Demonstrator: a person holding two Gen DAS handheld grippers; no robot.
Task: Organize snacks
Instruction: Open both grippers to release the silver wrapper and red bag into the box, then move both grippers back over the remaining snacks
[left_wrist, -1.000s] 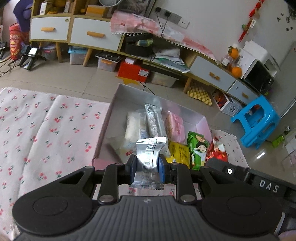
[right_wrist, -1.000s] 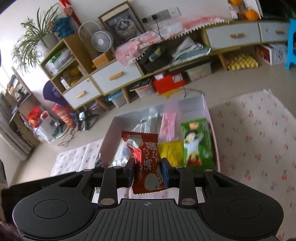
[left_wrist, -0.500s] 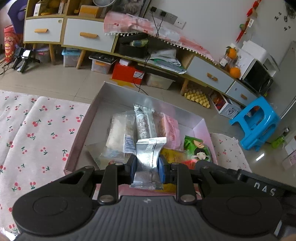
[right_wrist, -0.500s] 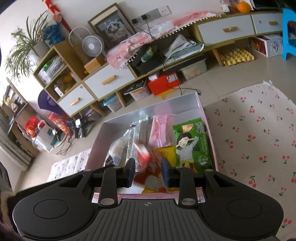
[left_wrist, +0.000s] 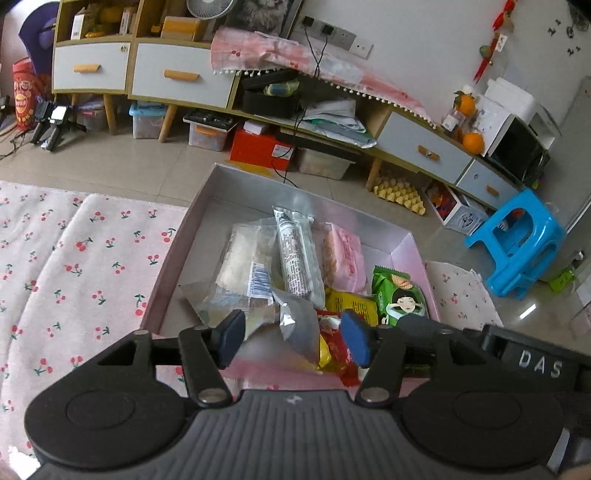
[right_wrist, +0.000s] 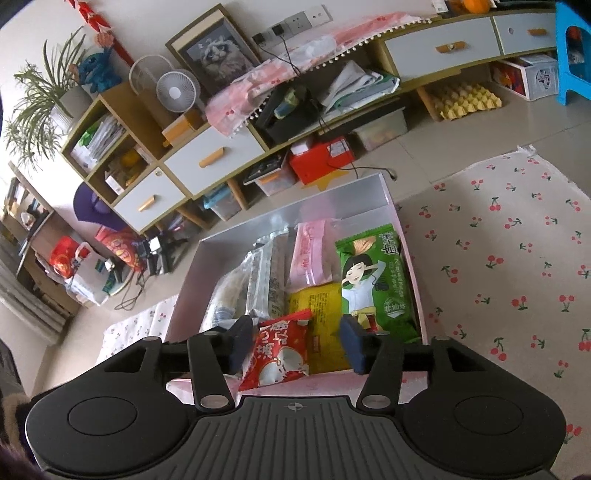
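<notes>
A pink box (left_wrist: 192, 236) (right_wrist: 184, 291) on the cherry-print cloth holds several snack packets. My left gripper (left_wrist: 293, 341) is open just above the box's near edge, and a silver foil packet (left_wrist: 299, 328) lies loose between its fingers. My right gripper (right_wrist: 295, 343) is open over the near edge too, and a red packet (right_wrist: 279, 349) lies free between its fingers, on a yellow packet (right_wrist: 321, 306). A green packet (right_wrist: 373, 280), a pink packet (right_wrist: 308, 254) and clear wrapped bars (right_wrist: 266, 277) lie further in.
The cherry-print cloth (left_wrist: 66, 269) (right_wrist: 509, 258) spreads on both sides of the box. Beyond it are a tiled floor, a low cabinet with drawers (left_wrist: 177, 74), a red box (left_wrist: 260, 149) and a blue stool (left_wrist: 517, 240).
Both grippers have opened. The left let go of the silver packet and the right let go of the red packet; both packets now rest at the near end of the box.
</notes>
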